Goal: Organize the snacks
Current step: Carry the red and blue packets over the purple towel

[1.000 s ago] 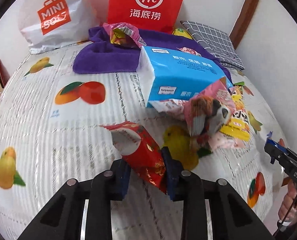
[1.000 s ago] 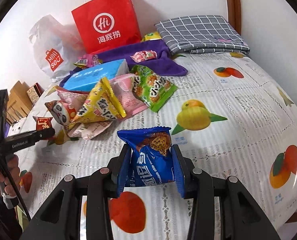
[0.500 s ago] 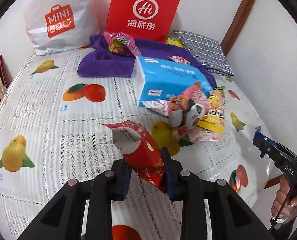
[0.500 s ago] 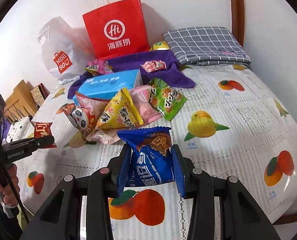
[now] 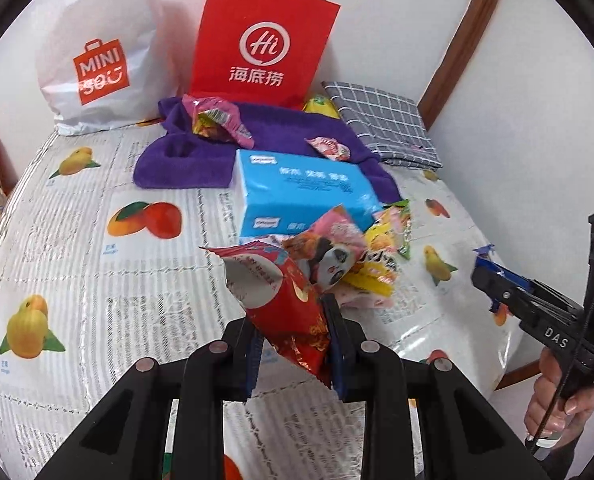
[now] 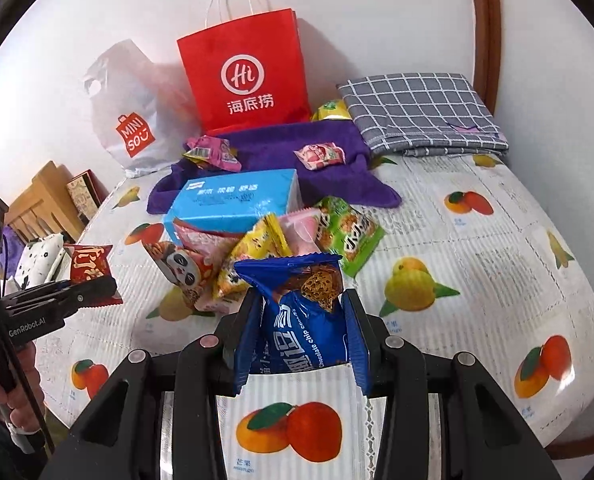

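Observation:
My left gripper (image 5: 293, 336) is shut on a red snack packet (image 5: 281, 292) and holds it above the table; it also shows in the right wrist view (image 6: 91, 270). My right gripper (image 6: 301, 332) is shut on a blue chocolate chip cookie packet (image 6: 305, 312), lifted above the table. A pile of snack packets lies mid-table: a panda packet (image 6: 181, 272), a yellow one (image 6: 253, 256), a pink one (image 6: 301, 232) and a green one (image 6: 349, 236). Two more packets (image 6: 213, 152) (image 6: 321, 156) lie on a purple towel (image 6: 281, 140).
A blue tissue pack (image 6: 233, 200) sits behind the pile. A red paper bag (image 6: 245, 80) and a white MINISO bag (image 6: 133, 120) stand at the wall. A folded grey checked cloth (image 6: 421, 112) lies at back right. The table (image 6: 497, 272) has a fruit-print cover.
Both grippers have pulled back and up from the pile, each still holding its packet. The pile and the bags look farther away.

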Available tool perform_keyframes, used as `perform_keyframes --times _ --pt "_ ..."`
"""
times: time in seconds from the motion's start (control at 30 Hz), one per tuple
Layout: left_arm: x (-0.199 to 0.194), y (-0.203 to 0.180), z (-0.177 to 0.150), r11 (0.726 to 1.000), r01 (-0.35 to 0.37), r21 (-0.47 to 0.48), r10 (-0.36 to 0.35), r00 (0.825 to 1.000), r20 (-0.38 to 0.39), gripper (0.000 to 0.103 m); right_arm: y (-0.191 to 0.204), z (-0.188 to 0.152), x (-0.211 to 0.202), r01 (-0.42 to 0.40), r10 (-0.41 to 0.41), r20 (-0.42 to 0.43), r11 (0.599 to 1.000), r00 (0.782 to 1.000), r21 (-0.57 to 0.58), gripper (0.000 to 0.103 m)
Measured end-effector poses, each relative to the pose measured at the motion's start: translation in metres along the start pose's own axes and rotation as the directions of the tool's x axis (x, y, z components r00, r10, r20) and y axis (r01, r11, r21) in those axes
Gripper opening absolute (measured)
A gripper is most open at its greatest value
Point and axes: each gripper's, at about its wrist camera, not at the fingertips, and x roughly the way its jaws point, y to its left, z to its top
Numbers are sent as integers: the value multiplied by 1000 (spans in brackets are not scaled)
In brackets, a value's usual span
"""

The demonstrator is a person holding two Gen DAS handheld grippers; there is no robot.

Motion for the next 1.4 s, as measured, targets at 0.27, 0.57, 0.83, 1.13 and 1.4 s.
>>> perform_keyframes --times 0.27,0.57,0.83,1.13,1.4 --pt "-6 -7 21 1000 5 16 -6 1000 22 26 8 18 3 -20 20 9 1000 1000 -10 40" --pt "-3 -11 51 999 20 26 -21 999 39 26 10 51 4 -47 47 58 999 997 0 40" --pt "7 -12 79 999 18 33 -19 999 43 26 7 83 15 -56 56 82 998 995 2 40" --pt "19 -15 105 999 14 43 -16 998 55 26 7 109 32 -66 66 86 998 994 -6 40" --pt "30 -14 118 999 6 46 -8 999 49 26 8 124 41 -65 67 98 998 993 -21 40"
